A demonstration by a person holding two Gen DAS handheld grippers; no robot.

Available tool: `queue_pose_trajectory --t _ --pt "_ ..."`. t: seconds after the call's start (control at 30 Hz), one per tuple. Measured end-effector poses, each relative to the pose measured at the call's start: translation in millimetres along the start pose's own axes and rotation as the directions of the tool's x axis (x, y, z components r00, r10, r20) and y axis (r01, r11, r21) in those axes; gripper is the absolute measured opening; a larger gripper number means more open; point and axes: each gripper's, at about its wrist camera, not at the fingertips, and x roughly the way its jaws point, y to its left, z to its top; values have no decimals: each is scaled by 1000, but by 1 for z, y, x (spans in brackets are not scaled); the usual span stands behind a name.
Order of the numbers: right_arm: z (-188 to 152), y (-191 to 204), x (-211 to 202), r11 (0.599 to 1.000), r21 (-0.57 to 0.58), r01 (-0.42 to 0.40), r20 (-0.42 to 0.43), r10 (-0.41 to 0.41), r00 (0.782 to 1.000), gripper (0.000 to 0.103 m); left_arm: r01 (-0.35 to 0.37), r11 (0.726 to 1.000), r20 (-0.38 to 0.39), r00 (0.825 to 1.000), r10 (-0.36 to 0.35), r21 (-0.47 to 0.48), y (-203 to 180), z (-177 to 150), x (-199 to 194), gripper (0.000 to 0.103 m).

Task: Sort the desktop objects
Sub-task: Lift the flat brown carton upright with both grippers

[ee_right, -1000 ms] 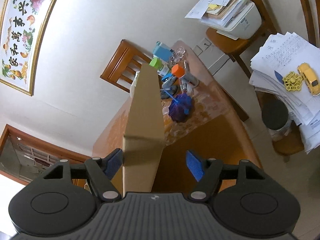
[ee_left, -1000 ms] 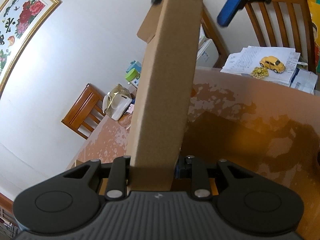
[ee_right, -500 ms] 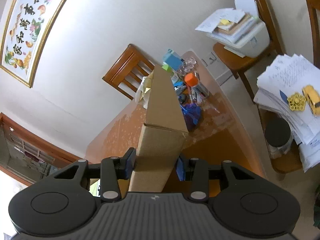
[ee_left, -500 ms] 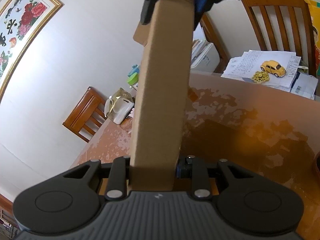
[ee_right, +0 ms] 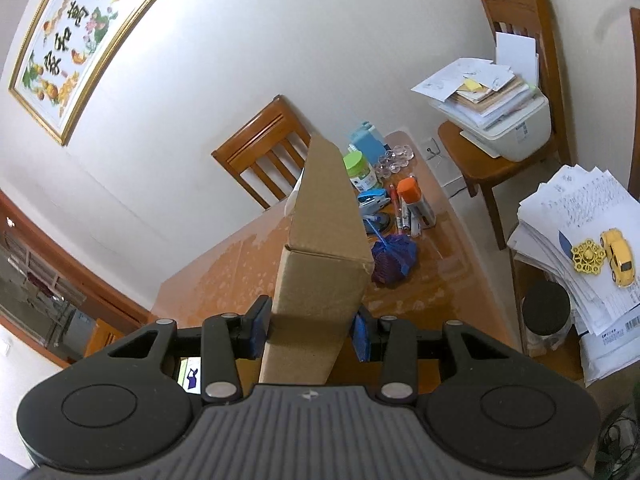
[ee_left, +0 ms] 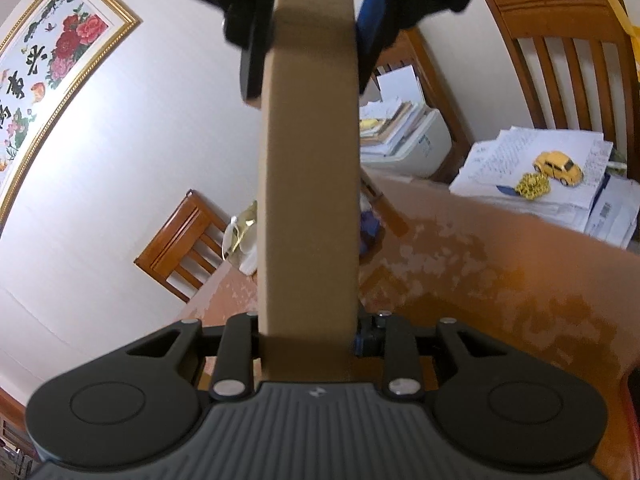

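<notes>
My left gripper [ee_left: 307,344] clamped one end of the cardboard box [ee_left: 308,184]; my right gripper [ee_right: 308,330] gripped the opposite end, both pads flush against it. The box was held above the table [ee_right: 432,288]. Only the right wrist view showed the clutter behind it: a stapler [ee_right: 373,201] and orange-capped can [ee_right: 416,200].

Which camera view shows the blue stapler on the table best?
The right wrist view shows it best: the blue stapler lies in plain sight among the clutter, beside the cardboard box and near the orange-capped can. In the left wrist view the cardboard box hides that part of the table, so the stapler cannot be seen.
</notes>
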Motion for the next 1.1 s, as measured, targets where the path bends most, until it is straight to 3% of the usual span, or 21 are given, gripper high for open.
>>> queue_pose_trajectory --t 0.4,1.1 --pt "-6 27 -1 996 -93 17 2 -17 1000 46 -3 999 34 999 5 -48 7 13 1 26" --pt "1 36 -20 995 -101 -17 59 23 998 50 -3 993 81 997 12 -115 24 21 -8 26"
